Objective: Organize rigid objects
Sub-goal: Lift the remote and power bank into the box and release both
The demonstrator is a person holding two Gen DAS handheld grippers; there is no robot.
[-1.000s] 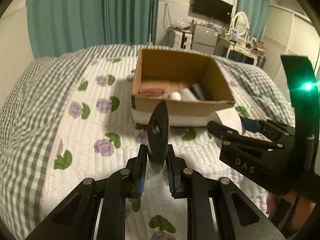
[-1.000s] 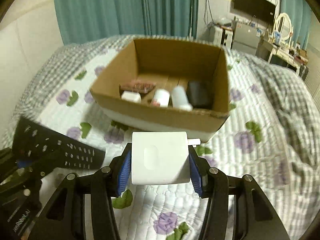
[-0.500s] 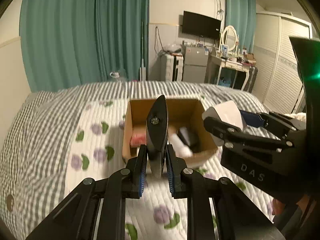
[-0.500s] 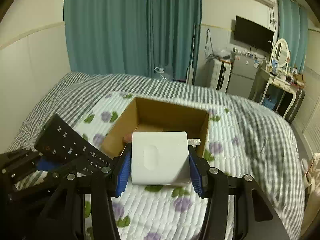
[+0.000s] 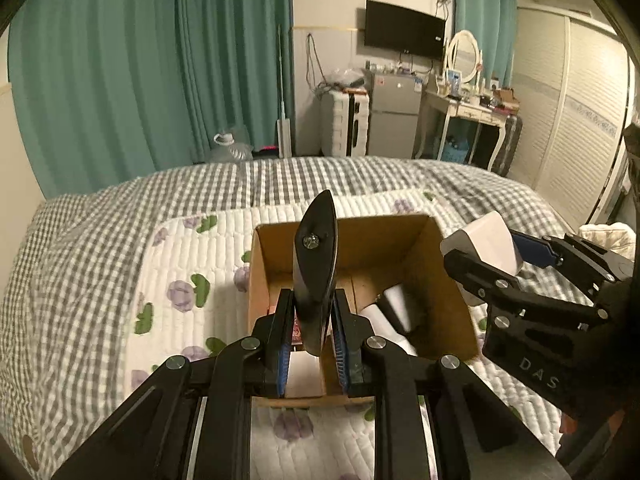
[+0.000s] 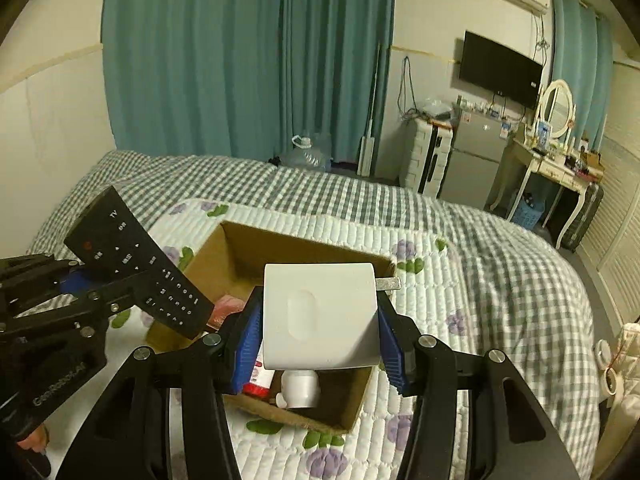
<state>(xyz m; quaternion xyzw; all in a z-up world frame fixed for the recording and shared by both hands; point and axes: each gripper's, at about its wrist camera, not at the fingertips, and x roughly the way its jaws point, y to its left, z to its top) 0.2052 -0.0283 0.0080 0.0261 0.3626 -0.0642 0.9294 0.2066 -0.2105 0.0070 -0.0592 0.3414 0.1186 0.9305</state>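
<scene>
While clamped, black remote (image 6: 136,264), white plug block (image 6: 320,316), open cardboard box (image 5: 452,280)

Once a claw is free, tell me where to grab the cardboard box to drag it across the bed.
Pinch the top edge of the cardboard box at its far wall, coming straight down from above, one finger inside and one outside. The walls are thin, upright and open-topped. That far end looks bare inside, while the white bottle and other items crowd the near end.

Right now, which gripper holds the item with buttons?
The left gripper: its black remote control shows numbered buttons. The right gripper clamps a plain white charger block.
</scene>
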